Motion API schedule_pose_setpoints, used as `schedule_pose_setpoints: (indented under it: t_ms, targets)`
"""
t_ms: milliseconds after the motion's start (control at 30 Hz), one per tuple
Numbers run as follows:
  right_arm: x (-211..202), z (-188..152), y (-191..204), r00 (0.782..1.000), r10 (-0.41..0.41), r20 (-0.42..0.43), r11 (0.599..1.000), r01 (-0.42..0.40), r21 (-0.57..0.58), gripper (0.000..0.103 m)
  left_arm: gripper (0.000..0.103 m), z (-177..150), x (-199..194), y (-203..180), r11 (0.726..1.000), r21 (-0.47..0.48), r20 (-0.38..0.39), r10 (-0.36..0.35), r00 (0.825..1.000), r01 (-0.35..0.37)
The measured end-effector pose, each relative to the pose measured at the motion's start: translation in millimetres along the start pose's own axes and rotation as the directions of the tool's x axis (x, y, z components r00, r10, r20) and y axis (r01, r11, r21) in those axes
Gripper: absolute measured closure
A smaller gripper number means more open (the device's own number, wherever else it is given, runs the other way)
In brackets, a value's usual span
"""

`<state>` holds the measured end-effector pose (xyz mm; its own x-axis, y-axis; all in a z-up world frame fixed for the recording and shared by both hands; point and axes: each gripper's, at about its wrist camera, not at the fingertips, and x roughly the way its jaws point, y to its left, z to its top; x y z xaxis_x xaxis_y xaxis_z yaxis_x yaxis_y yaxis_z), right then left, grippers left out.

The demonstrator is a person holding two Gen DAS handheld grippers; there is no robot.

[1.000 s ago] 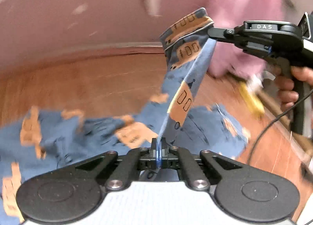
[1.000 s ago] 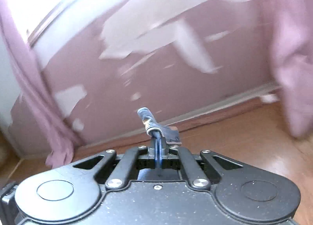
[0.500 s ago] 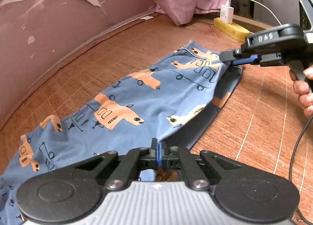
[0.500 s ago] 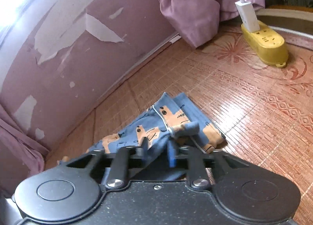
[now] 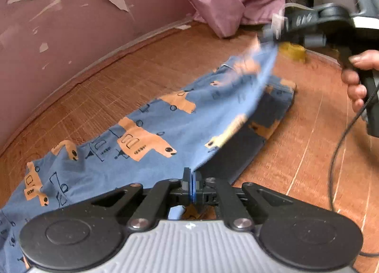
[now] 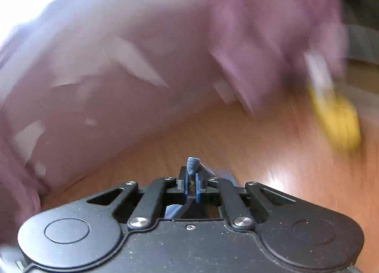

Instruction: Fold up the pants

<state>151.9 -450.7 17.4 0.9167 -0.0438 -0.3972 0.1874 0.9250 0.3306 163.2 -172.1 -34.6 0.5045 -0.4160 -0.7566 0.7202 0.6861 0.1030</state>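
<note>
Both grippers, left (image 5: pixel 191 184) and right (image 6: pixel 192 181), jaws clamped tight on the blue pants (image 5: pixel 165 130), lift one edge above a wooden floor (image 5: pixel 308 145).

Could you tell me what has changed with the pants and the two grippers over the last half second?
The right gripper, open around the corner half a second ago, has shut on the pants and is lifting that corner off the floor, its view now blurred with motion. The left gripper stays shut on the near edge, and the rest of the pants remains spread flat.
</note>
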Motion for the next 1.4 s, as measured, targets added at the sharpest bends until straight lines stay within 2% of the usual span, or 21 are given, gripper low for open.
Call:
schedule_pose_setpoints:
  t_ms: [67,100,133,200,300,500,600,633,700,733,767,800,833,900,933,1000,1067,1133,1200,1300,1400]
  targets:
    - [-13.6,0.2,21.7,0.997,-0.024,0.077,0.983,0.038,-0.179,0.098,0.103,0.9,-2.1,0.6,1.0,-0.001,0.01,-0.01,1.0,0.01]
    - [-13.9,-5.7,24.3,0.996,-0.062,0.069,0.974,0.076,-0.215,0.098,0.103,1.0,-1.6,-0.2,1.0,0.007,0.008,-0.009,1.0,0.009]
    - [-11.5,-13.6,21.8,0.993,-0.111,0.039,0.966,0.117,-0.23,0.098,0.103,0.7,-0.3,-0.9,1.0,0.015,0.002,-0.01,1.0,0.01]
    - [-2.4,-31.3,6.6,0.972,-0.226,-0.057,0.954,0.209,-0.214,0.098,0.103,-0.5,4.4,-2.4,0.999,0.033,-0.02,-0.024,1.0,0.025]
    - [4.4,-45.3,-13.9,0.936,-0.301,-0.183,0.951,0.279,-0.133,0.098,0.103,-3.1,6.8,-7.4,0.997,0.069,-0.028,-0.037,0.999,0.039]
    - [-5.6,-48.8,4.4,0.925,-0.352,-0.142,0.924,0.32,-0.21,0.098,0.102,-3.8,3.5,-6.6,0.995,0.078,-0.026,-0.057,0.998,0.058]
    - [5.4,-57.2,3.2,0.894,-0.398,-0.206,0.902,0.34,-0.266,0.093,0.099,-6.8,4.2,-5.3,0.993,0.087,-0.03,-0.079,0.996,0.081]
    - [5.8,-59.6,3.1,0.891,-0.412,-0.191,0.892,0.353,-0.282,0.091,0.093,-7.1,3.4,-3.8,0.993,0.079,-0.03,-0.089,0.996,0.092]
    - [4.1,-58.8,5.7,0.881,-0.443,-0.167,0.872,0.381,-0.307,0.069,0.072,-8.3,-2.0,5.2,0.992,0.014,-0.035,-0.125,0.991,0.126]
    - [0.4,-56.4,6.5,0.886,-0.441,-0.142,0.873,0.387,-0.298,0.062,0.059,-9.2,-8.2,12.2,0.99,-0.028,-0.027,-0.14,0.99,0.139]
    - [-3.7,-53.7,8.6,0.897,-0.429,-0.108,0.876,0.383,-0.294,0.048,0.053,-11.4,-15.9,19.9,0.987,-0.064,-0.007,-0.148,0.989,0.147]
    - [-6.7,-52.5,12.9,0.911,-0.404,-0.079,0.881,0.365,-0.3,0.038,0.049,-14.6,-25.7,28.6,0.986,-0.097,0.022,-0.135,0.991,0.137]
    - [-9.7,-52.1,18.7,0.929,-0.367,-0.051,0.888,0.333,-0.315,0.035,0.041,-18.2,-35.1,37.4,0.987,-0.128,0.047,-0.09,0.995,0.095]
    - [-13.0,-54.2,34.4,0.968,-0.252,-0.018,0.904,0.228,-0.362,0.026,0.033,-27.6,-50.6,60.4,0.976,-0.211,0.079,0.077,0.994,-0.058]
    - [-11.3,-56.1,44.9,0.981,-0.19,-0.034,0.905,0.161,-0.393,0.026,0.032,-32.2,-54.0,73.1,0.958,-0.251,0.074,0.162,0.984,-0.139]
    - [1.5,-58.5,65.0,0.99,-0.04,-0.133,0.903,-0.021,-0.429,0.039,0.035,-40.7,-51.2,104.8,0.893,-0.327,-0.011,0.324,0.946,-0.31]
    - [16.7,-60.1,84.7,0.973,0.058,-0.224,0.883,-0.155,-0.443,0.048,0.05,-50.6,-46.9,139.2,0.84,-0.398,-0.08,0.368,0.926,-0.368]
    - [33.7,-63.8,104.2,0.942,0.127,-0.312,0.844,-0.268,-0.464,0.053,0.051,-60.8,-41.0,168.4,0.796,-0.473,-0.138,0.356,0.924,-0.377]
    - [50.6,-68.7,121.4,0.912,0.141,-0.384,0.805,-0.332,-0.493,0.065,0.059,-71.1,-32.5,186.9,0.77,-0.505,-0.189,0.342,0.921,-0.39]
    - [63.0,-81.7,132.4,0.879,0.101,-0.466,0.753,-0.374,-0.542,0.069,0.061,-79.9,-33.7,190.9,0.771,-0.504,-0.192,0.341,0.92,-0.391]
    - [52.0,-90.1,128.6,0.869,0.098,-0.485,0.778,-0.371,-0.507,0.073,0.06,-89.6,-42.5,182.4,0.797,-0.474,-0.181,0.327,0.928,-0.373]
